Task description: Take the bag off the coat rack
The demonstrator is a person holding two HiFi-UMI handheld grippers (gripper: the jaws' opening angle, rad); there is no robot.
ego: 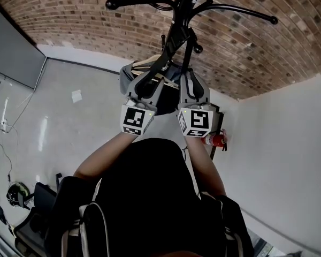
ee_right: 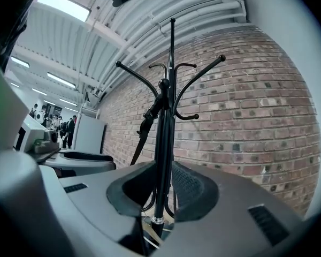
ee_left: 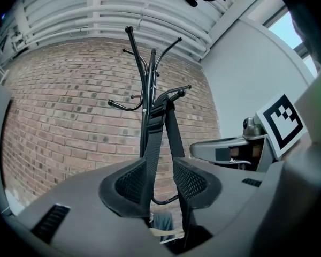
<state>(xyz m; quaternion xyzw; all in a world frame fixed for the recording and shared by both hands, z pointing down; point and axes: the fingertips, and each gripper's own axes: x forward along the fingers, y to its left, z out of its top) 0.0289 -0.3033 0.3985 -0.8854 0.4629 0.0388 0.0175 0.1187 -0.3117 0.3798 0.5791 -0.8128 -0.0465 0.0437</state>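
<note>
Bag at upper middle of the head view, just below the rack, slung by two black straps from a hook. Gray cloth body, so probably soft and floppy, fairly light, prone to swing and sag once free; nothing fragile to judge by looks. Webbing flat and stiff enough to pinch, not slippery. Best taken by the straps a little under the hook, then raised up and over the hook's knob rather than tugged straight out. Left gripper spread wide, both straps running up through the gap between the mesh pads, neither pinched as far as can be told. Right gripper likewise parted and holding nothing, only the rack's pole lined up in the gap, no pad pressed on it.
</note>
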